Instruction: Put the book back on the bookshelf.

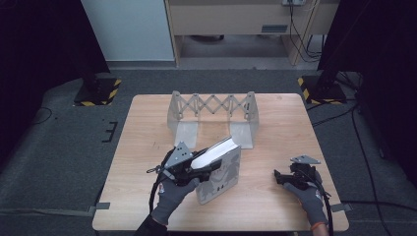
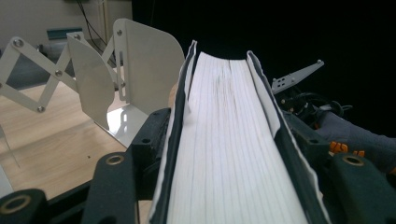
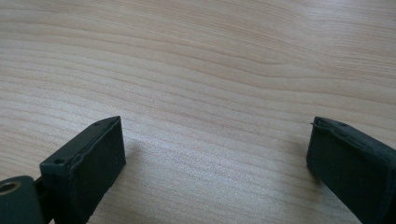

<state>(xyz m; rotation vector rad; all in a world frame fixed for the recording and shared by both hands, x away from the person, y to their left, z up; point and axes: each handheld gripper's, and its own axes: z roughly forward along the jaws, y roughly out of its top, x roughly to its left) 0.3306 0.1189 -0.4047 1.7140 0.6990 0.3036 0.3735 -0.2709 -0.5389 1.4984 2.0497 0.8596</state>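
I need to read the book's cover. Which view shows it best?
The high view: the book stands tilted, grey cover facing the camera. The left gripper view gives just its page edges between the jaws; the right gripper view, bare table.

Even overhead light brightens the table (image 1: 275, 123) while the room around it falls near black, the nearest pages of the book (image 2: 233, 154) blur softly beside a glinting rack (image 2: 140, 70), and faint shadows sit under the right gripper (image 3: 215, 154).
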